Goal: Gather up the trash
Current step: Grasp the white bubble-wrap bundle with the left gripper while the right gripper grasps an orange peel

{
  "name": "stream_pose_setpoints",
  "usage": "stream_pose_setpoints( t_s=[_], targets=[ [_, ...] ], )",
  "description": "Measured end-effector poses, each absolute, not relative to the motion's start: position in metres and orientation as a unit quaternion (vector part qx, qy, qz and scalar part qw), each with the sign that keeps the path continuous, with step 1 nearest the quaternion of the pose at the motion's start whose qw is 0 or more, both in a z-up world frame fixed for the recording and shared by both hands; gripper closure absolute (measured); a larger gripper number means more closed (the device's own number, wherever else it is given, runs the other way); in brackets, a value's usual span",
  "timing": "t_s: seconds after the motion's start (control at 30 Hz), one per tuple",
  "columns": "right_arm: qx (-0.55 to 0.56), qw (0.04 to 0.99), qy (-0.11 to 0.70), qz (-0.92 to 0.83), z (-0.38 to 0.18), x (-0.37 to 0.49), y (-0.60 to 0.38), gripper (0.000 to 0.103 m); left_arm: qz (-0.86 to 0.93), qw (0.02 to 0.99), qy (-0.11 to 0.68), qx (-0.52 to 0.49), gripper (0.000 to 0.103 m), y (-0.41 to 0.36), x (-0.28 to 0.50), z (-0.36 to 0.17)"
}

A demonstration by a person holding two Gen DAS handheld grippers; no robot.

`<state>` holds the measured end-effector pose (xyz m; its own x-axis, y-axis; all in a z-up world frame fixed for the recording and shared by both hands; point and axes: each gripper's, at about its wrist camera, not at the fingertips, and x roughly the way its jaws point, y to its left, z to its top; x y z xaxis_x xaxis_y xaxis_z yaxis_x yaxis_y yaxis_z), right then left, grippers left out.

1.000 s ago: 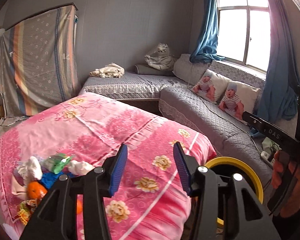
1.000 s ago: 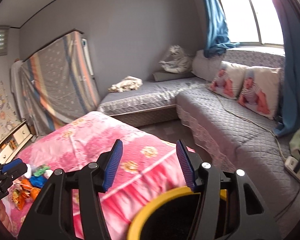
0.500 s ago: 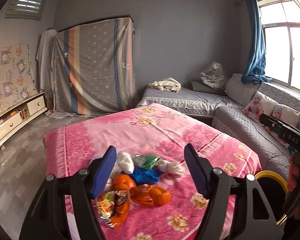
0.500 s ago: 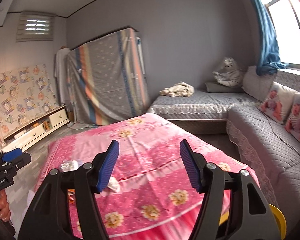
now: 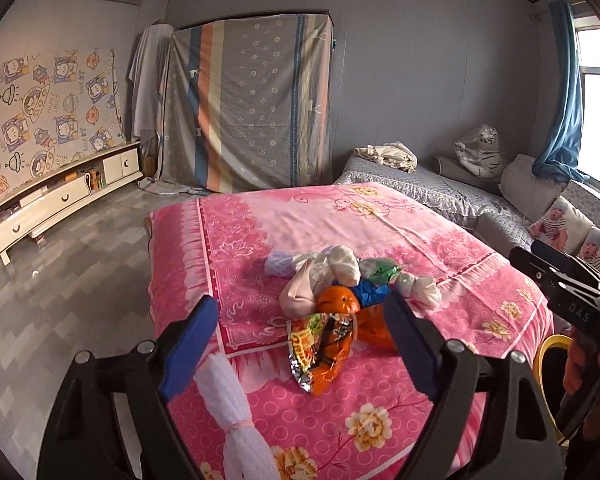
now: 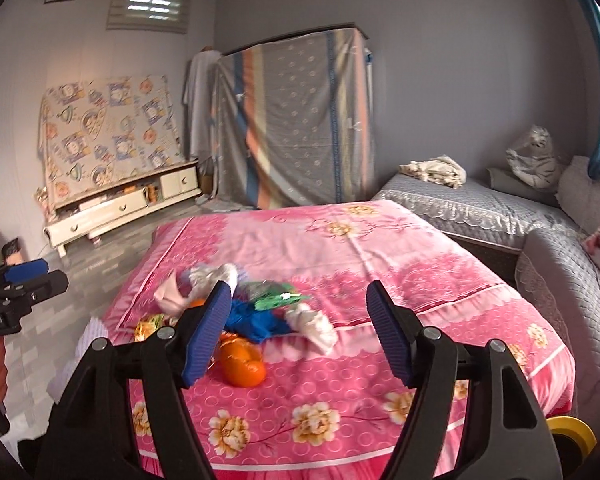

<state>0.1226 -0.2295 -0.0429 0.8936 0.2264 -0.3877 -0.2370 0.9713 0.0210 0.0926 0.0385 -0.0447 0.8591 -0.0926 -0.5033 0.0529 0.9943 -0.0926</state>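
A heap of trash lies on the pink flowered bed cover (image 5: 340,216): an orange snack wrapper (image 5: 320,348), an orange fruit (image 5: 337,300), a blue wrapper (image 5: 370,290), a green wrapper (image 5: 380,270) and crumpled white tissues (image 5: 340,264). A white foam net sleeve (image 5: 230,396) lies by the bed's near edge. My left gripper (image 5: 300,302) hovers short of the heap, its jaws opening, with nothing pressed between them. My right gripper (image 6: 298,290) hangs further right over the bed with the blue wrapper (image 6: 252,320) beyond it, jaws opening and empty. A yellow-rimmed bin (image 5: 548,372) stands at the bed's right side.
A grey quilted sofa (image 6: 480,204) runs along the back and right with cushions and a plush tiger. A low white cabinet (image 5: 60,200) stands at the left wall and a cloth-draped wardrobe (image 5: 252,100) behind the bed. Grey tiled floor (image 5: 80,280) lies left of the bed.
Both views have swung left, from the sofa and the yellow bin to the trash heap on the bed. Both pairs of jaws stand wider than before.
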Motion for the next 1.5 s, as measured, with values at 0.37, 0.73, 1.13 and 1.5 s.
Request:
stream_pose_setpoints(
  t_s=[0.37, 0.73, 1.13, 1.5],
  targets=[
    [-0.068, 0.956, 0.239, 0.154, -0.088, 0.131, -0.193, 0.033, -0.021, 0.942, 0.329, -0.066, 0.022, 0.068, 0.094, -0.095],
    [-0.120, 0.935, 0.289, 0.166, -0.127, 0.153, -0.169, 0.033, -0.018, 0.927, 0.368, -0.070, 0.021, 0.075, 0.105, -0.122],
    [-0.129, 0.922, 0.322, 0.172, -0.148, 0.178, -0.156, 0.034, -0.007, 0.918, 0.388, -0.087, 0.022, 0.089, 0.116, -0.139],
    [-0.115, 0.908, 0.355, 0.192, -0.156, 0.202, -0.158, 0.051, -0.021, 0.903, 0.421, -0.086, 0.043, 0.084, 0.131, -0.157]
  ],
)
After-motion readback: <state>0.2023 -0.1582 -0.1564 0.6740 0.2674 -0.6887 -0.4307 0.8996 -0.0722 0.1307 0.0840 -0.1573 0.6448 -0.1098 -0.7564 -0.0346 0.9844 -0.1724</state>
